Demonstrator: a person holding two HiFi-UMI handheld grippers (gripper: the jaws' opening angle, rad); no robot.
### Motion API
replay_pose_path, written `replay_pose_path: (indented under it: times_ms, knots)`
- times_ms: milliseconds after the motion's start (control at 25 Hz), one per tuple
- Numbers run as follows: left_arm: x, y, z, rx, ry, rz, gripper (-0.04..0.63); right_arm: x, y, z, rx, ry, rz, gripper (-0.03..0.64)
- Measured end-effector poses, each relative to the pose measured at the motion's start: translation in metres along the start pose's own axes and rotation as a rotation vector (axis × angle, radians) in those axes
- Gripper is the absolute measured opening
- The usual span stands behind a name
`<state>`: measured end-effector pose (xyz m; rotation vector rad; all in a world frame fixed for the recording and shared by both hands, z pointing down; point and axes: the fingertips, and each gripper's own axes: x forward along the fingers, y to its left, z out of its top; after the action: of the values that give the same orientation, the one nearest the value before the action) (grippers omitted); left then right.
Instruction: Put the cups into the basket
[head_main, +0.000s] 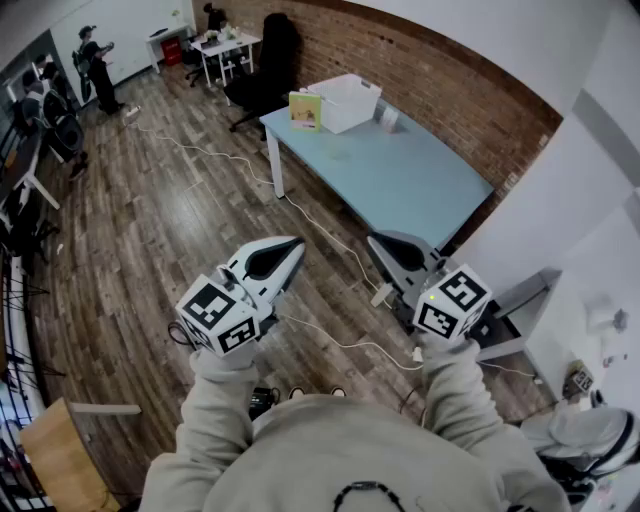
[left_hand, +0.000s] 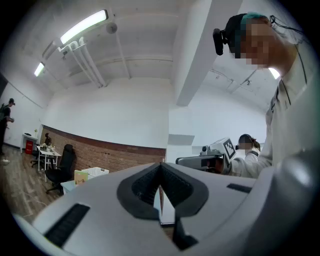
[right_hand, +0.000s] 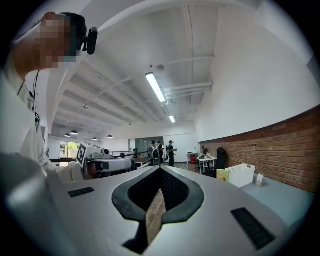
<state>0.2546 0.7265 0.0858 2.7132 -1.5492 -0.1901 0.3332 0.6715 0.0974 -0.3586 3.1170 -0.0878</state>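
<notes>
Left tool (head_main: 296, 244) and right tool (head_main: 374, 241) are closed, empty; white, seemingly latticed basket (head_main: 347, 101) sits on table (head_main: 410, 180).

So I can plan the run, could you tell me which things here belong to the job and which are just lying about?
Job: white basket, small cup-like thing beside it, blue table.
Lying about: green card, black chair, floor cable.

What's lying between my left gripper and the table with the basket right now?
In the head view, only wood floor with a white cable trailing across it separates the left gripper from the table.
</notes>
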Motion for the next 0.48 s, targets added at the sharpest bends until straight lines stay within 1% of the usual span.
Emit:
replay_pose_path:
  times_ms: [120,280,400,480]
  knots:
    - [-0.008,-0.003,0.003,0.012,-0.009,0.003,-0.003,0.002,0.012,0.004,-0.010,-0.006,0.013,0.011]
    - [-0.007,-0.004,0.011,0.019,-0.026,0.008,-0.003,0.004,0.013,0.010,-0.025,-0.012,0.018,0.010]
    - [-0.009,-0.003,0.011,0.021,-0.022,0.025,-0.003,0.003,0.015,0.011,-0.024,-0.015,0.030,0.011]
    - [-0.012,-0.003,0.009,0.008,-0.011,0.028,-0.003,0.001,0.017,0.011,-0.016,-0.020,0.032,0.011]
